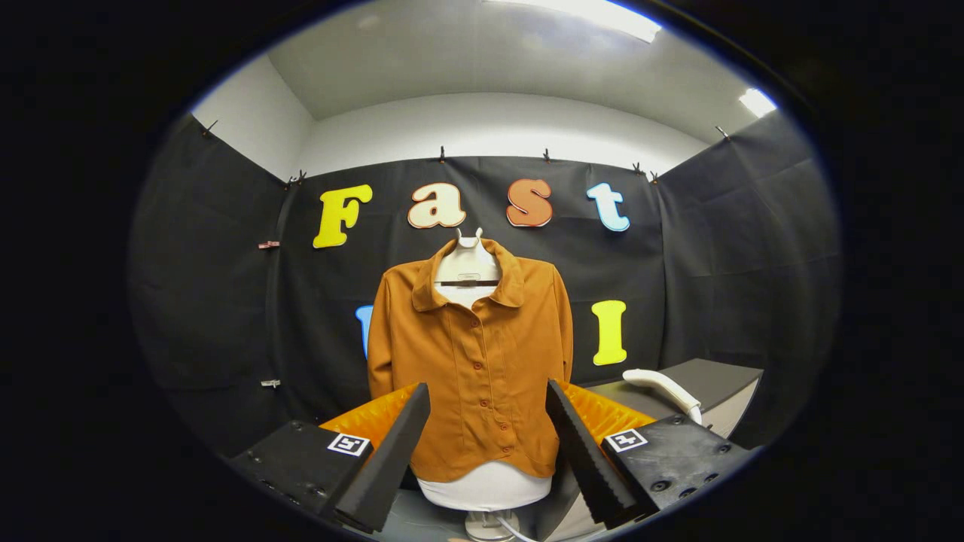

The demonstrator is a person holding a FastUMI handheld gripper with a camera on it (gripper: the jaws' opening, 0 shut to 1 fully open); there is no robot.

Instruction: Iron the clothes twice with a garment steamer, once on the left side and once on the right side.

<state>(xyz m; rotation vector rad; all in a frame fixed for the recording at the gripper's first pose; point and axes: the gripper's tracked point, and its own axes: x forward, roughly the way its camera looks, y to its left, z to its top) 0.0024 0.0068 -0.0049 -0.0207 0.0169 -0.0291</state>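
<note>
Ahead, the gripper (488,421) spreads serrated black fingers, empty, before a smooth rust-orange shirt (473,361).

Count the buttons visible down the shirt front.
5 on the orange shirt, running down its centre placket from below the collar toward the hem, beyond the open gripper. More may be too small to tell.

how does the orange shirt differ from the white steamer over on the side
The orange shirt hangs upright on a white mannequin form beyond the open gripper, framed between its fingers; the white steamer lies on its side on a grey table, off to the right of the fingers. The shirt is soft cloth, buttoned closed; the steamer is smooth, curved and hard-looking. The shirt looks much larger. Neither is being held.
</note>
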